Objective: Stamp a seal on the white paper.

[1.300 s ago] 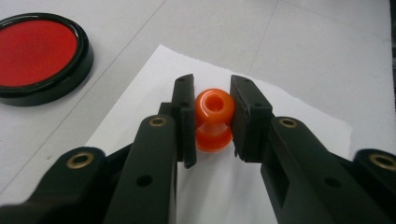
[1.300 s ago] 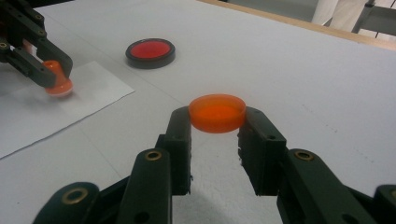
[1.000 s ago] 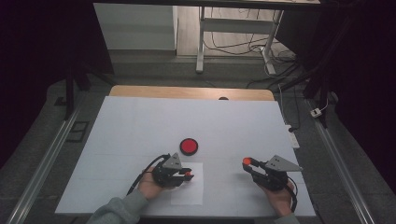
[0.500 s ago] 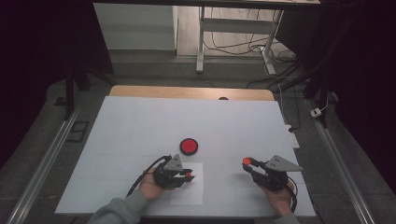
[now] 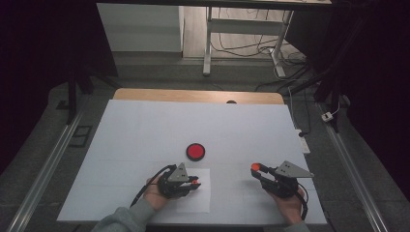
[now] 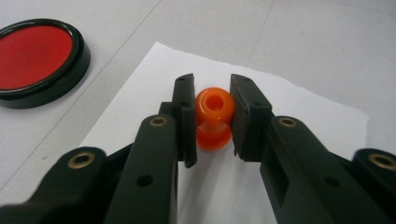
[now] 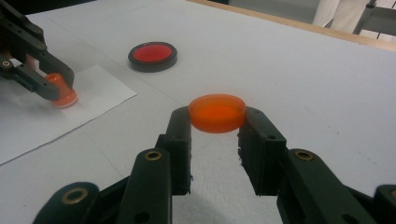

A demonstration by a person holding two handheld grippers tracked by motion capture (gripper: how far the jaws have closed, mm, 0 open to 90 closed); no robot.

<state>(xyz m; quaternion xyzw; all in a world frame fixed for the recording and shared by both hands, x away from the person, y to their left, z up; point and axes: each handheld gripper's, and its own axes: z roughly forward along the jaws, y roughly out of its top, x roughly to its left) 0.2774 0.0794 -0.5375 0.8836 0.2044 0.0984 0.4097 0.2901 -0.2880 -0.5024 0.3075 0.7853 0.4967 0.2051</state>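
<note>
An orange stamp with a round knob (image 6: 214, 116) stands on a white sheet of paper (image 6: 299, 112), and my left gripper (image 6: 212, 109) is shut on it. From above, the left gripper (image 5: 195, 183) rests low on the paper (image 5: 196, 200) at the table's near side. My right gripper (image 7: 215, 123) is shut on a shallow orange cap (image 7: 217, 113) held just above the table; it sits to the right (image 5: 255, 168). A red ink pad in a black case (image 5: 196, 151) lies beyond the paper. The right gripper view also takes in the stamp (image 7: 60, 95) and the pad (image 7: 152, 55).
The table is covered in white (image 5: 145, 135), with a wooden strip along its far edge (image 5: 193, 95). Metal rails (image 5: 43, 169) run down both sides. Desk legs and cables (image 5: 251, 48) lie on the floor beyond the table.
</note>
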